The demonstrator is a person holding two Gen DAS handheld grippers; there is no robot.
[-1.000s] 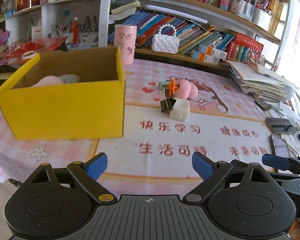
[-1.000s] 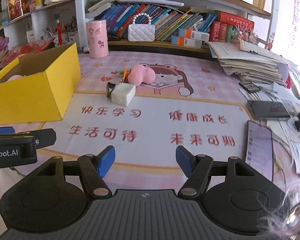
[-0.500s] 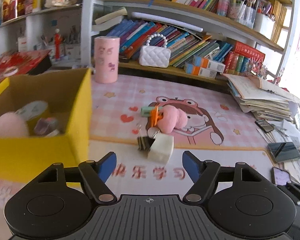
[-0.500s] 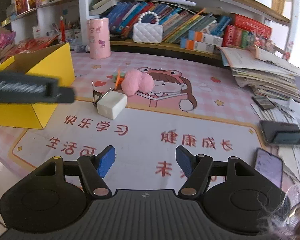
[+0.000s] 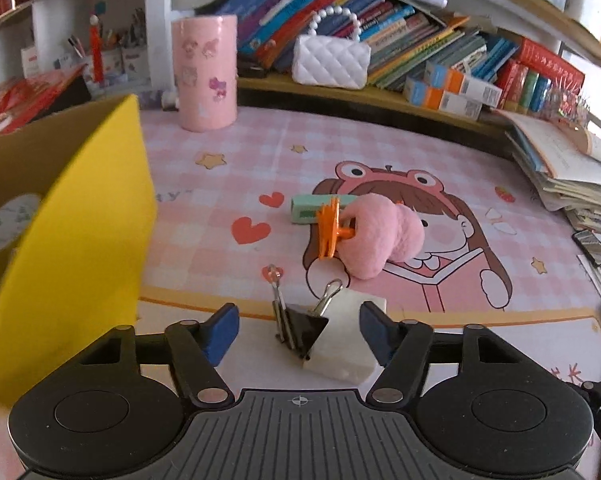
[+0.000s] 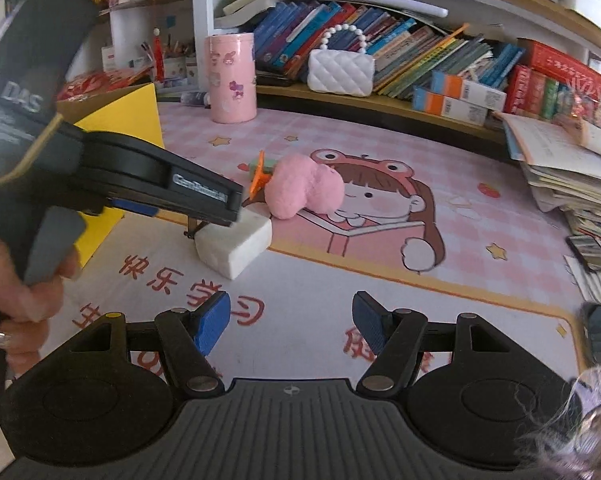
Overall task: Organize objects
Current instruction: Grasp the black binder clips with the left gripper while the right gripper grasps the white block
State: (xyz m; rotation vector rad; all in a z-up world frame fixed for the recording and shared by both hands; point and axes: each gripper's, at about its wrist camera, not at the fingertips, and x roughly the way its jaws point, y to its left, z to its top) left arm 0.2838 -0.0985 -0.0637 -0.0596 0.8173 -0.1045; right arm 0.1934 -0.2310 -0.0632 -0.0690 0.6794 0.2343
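Note:
A black binder clip (image 5: 300,330) leans on a white block (image 5: 346,340) on the pink desk mat. My left gripper (image 5: 298,332) is open, its blue fingertips on either side of both, not touching. Behind lie a pink fluffy item (image 5: 374,236), an orange clip (image 5: 327,226) and a green eraser (image 5: 312,208). The yellow box (image 5: 72,240) stands at the left, with a tape roll (image 5: 8,224) inside. In the right wrist view my right gripper (image 6: 290,322) is open and empty, short of the white block (image 6: 236,246); the left gripper (image 6: 196,192) hides the binder clip.
A pink canister (image 5: 204,72) and a white quilted purse (image 5: 330,62) stand at the back by shelves of books. A paper stack (image 5: 572,168) and phones (image 5: 592,240) lie at the right. The mat (image 6: 380,280) lies bare in front of my right gripper.
My left gripper has moved forward and down to the binder clip and white block, which now sit between its open fingers. My right gripper has moved a little closer.

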